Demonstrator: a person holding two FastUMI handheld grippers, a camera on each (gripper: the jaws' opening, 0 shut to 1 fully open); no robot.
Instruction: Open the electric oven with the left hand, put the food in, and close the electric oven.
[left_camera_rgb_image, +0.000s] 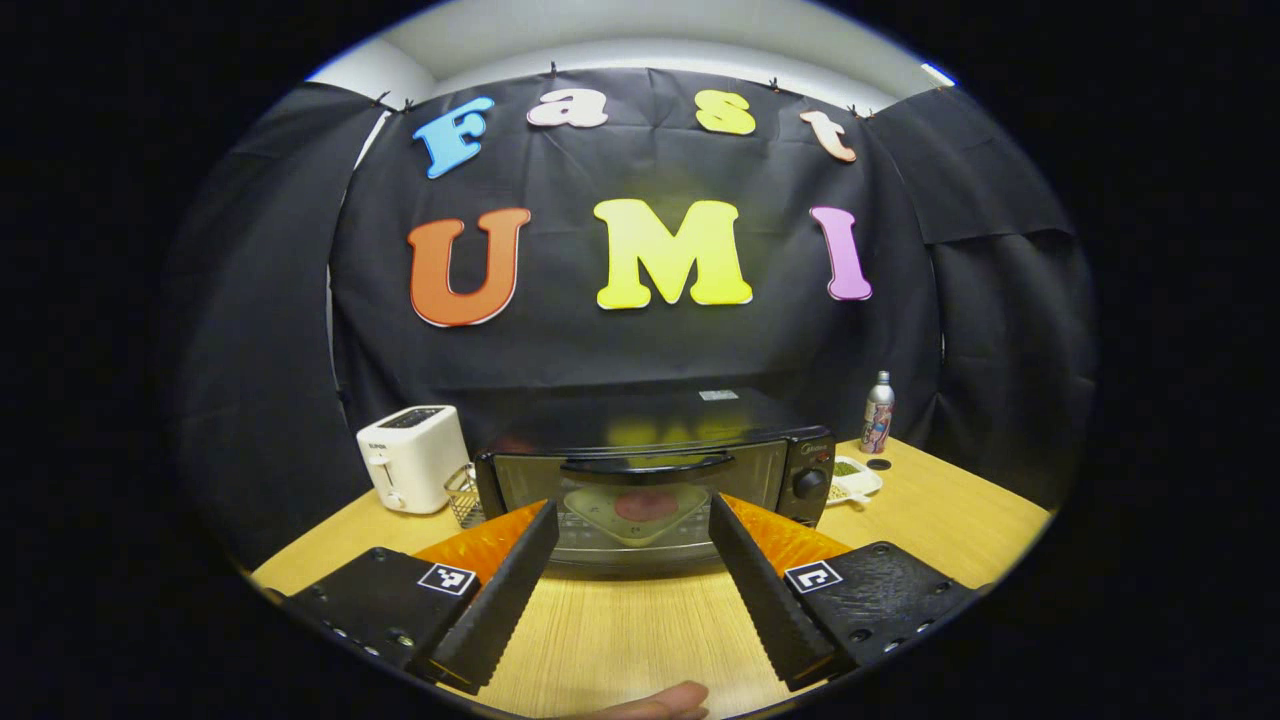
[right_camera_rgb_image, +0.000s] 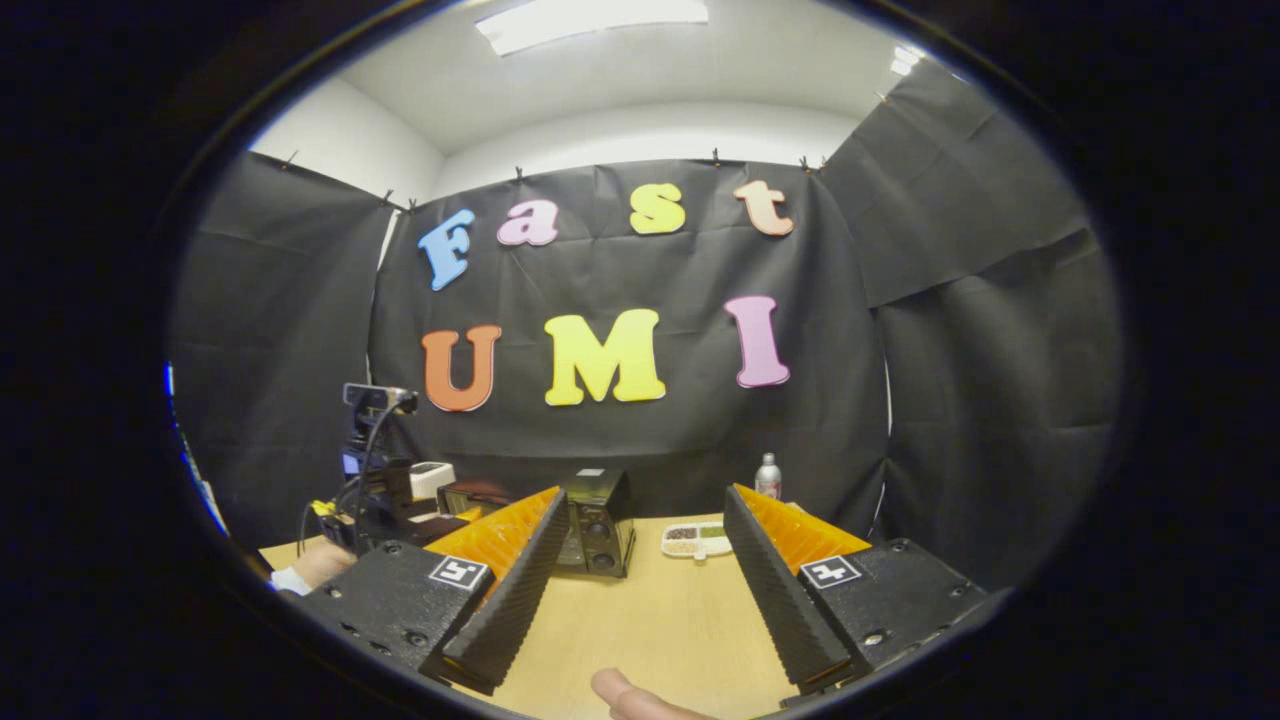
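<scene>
Left gripper view: the left gripper (left_camera_rgb_image: 632, 520) hangs over the near part of the tabletop (left_camera_rgb_image: 640, 630), its fingers wide apart and holding nothing.
Electric oven: the electric oven (left_camera_rgb_image: 655, 485) stands mid-table toward the far edge, door shut, handle (left_camera_rgb_image: 648, 464) across its top.
Oven contents: behind the glass lies a pale tray (left_camera_rgb_image: 625, 515) with a reddish piece of food (left_camera_rgb_image: 640, 505) on it.
Other containers: a white divided dish (left_camera_rgb_image: 856, 480) with greenish and brown bits sits just right of the oven; a wire basket (left_camera_rgb_image: 462, 495) sits between a white toaster (left_camera_rgb_image: 412, 457) and the oven.
Back right corner: a bottle (left_camera_rgb_image: 878, 412) stands upright with a dark cap (left_camera_rgb_image: 879, 464) beside it.
Right gripper view: the right gripper (right_camera_rgb_image: 640, 555) is spread apart and empty; bare tabletop lies before it.
Edges: open wood runs along the near edge.
Writing: the toaster and oven badges are too small to read.
</scene>
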